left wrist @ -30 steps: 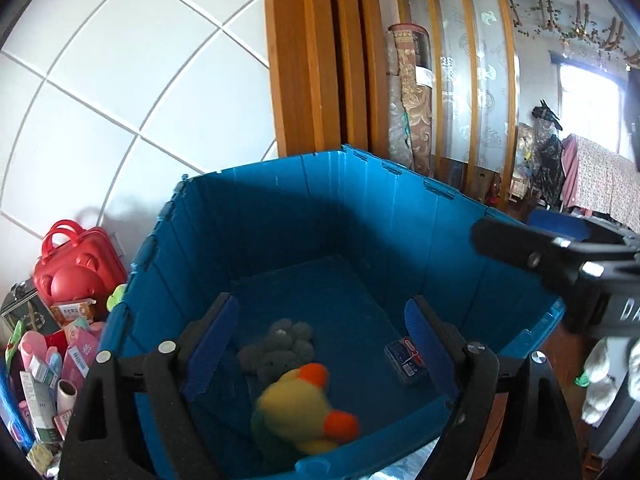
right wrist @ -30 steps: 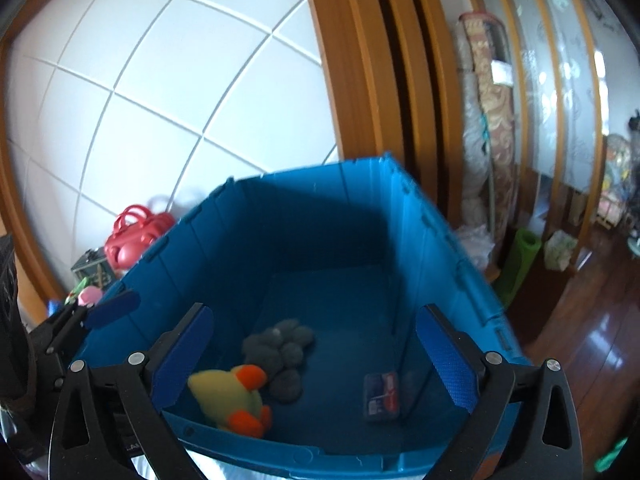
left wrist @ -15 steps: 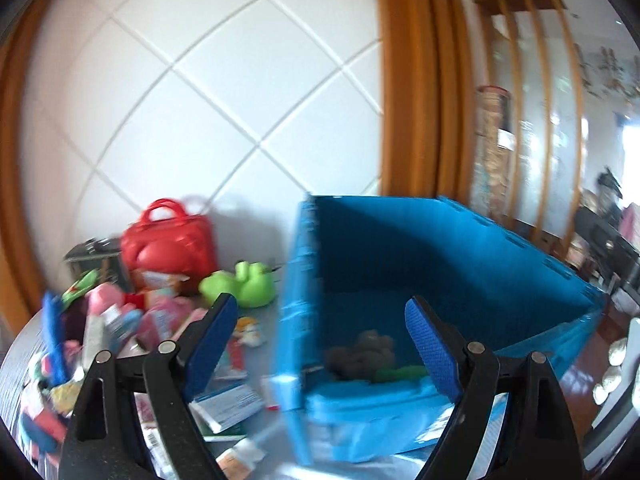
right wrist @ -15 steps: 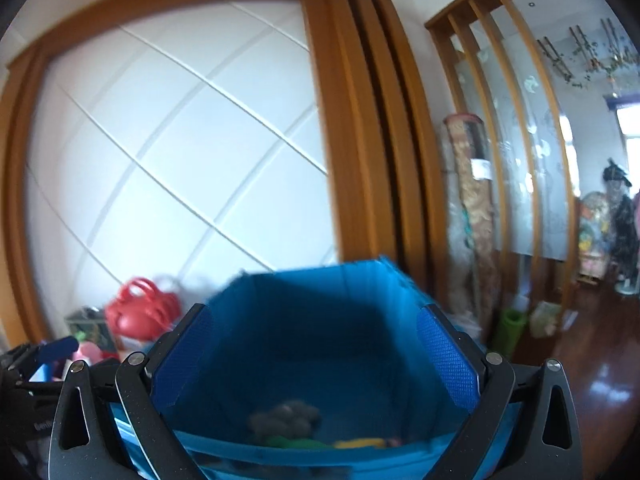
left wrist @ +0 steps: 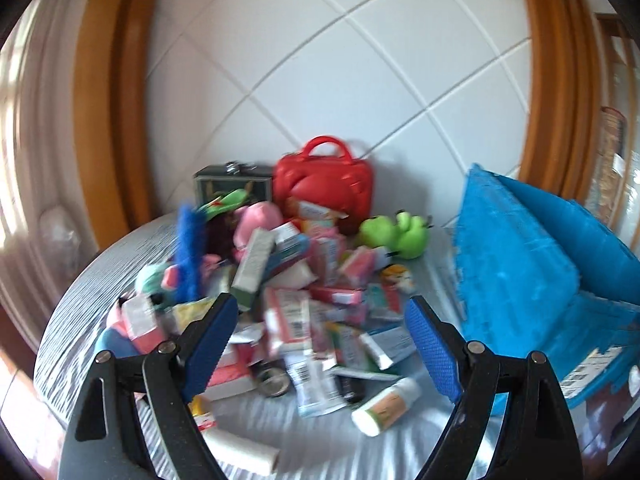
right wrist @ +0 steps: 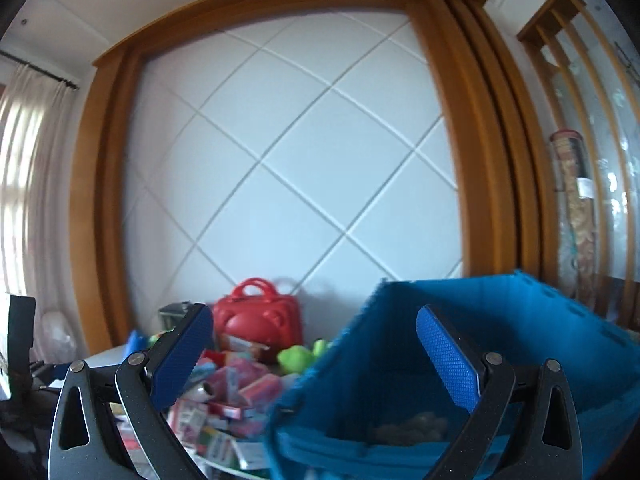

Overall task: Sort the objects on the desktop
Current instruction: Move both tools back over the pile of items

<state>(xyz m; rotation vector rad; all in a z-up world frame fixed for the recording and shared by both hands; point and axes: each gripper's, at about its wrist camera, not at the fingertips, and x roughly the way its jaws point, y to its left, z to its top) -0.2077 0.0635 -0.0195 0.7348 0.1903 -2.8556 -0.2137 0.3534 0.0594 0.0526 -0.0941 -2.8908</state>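
While tilting down over the clutter pile (left wrist: 304, 300), my left gripper (left wrist: 316, 344) is gaping wide, empty; right gripper (right wrist: 316, 356) is pointing level, likewise wide, blue bin (right wrist: 520, 344) at three o'clock.

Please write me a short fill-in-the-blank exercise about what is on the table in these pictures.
1. The bag with a handle behind the pile is ____ in colour.
2. The big bin on the table is ____ in colour.
3. The left gripper over the pile stands ____, with nothing between its fingers.
4. The plush between the bag and the bin is ____ in colour.

Missing words: red; blue; open; green
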